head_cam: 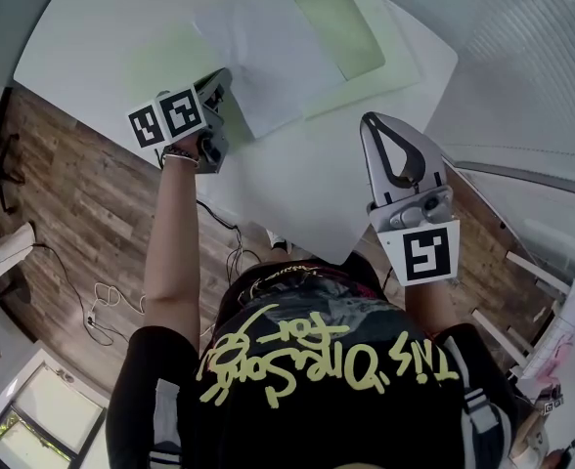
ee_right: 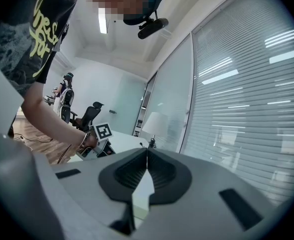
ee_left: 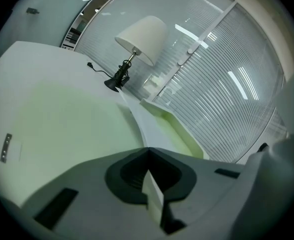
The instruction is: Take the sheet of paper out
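A white sheet of paper (head_cam: 268, 57) lies partly over a pale green folder (head_cam: 351, 27) on the white table (head_cam: 297, 193). My left gripper (head_cam: 225, 78) sits at the sheet's left edge, jaws closed on it. In the left gripper view the sheet (ee_left: 144, 129) runs straight into the closed left gripper (ee_left: 148, 150), with the green folder (ee_left: 179, 131) to its right. My right gripper (head_cam: 377, 120) hovers off the table's near right edge, apart from the paper. In the right gripper view the right gripper (ee_right: 147, 151) has its jaws together with nothing in them.
A black-footed lamp (ee_left: 137, 39) with a white shade stands at the table's far end, before slatted window blinds (ee_left: 227, 84). Cables (head_cam: 102, 311) lie on the wooden floor at the left. Office chairs (ee_right: 89, 115) stand far behind my left arm (ee_right: 47, 114).
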`<state>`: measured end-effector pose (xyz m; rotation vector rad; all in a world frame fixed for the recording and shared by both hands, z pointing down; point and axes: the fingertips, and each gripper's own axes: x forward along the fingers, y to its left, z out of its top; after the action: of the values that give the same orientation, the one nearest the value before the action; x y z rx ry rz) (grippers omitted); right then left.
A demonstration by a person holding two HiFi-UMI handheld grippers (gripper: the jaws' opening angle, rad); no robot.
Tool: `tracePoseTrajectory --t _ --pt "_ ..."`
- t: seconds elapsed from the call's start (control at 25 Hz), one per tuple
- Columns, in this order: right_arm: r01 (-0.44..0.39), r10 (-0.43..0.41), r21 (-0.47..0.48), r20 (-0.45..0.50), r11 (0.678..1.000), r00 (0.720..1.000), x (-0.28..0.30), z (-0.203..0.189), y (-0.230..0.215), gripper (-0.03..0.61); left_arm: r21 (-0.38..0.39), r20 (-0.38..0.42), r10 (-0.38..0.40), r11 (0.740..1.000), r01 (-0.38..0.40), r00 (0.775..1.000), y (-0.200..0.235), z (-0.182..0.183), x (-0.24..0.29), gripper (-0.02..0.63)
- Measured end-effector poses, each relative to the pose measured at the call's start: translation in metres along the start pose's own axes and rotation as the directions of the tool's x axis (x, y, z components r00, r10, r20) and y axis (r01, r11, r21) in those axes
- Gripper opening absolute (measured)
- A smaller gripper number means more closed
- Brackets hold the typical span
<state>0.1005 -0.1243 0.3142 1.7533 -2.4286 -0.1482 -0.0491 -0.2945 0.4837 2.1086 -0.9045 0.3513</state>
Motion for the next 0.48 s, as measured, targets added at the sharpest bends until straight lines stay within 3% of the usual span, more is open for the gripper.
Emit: tracePoseTrajectory --t 0.48 --pt "-0.024 0.024 -0.011 0.008 1.000 1.000 0.004 0.005 0.019 0.008 0.024 0.010 0.013 1.000 -0.014 1.000 0.009 0.002 -0.020 0.006"
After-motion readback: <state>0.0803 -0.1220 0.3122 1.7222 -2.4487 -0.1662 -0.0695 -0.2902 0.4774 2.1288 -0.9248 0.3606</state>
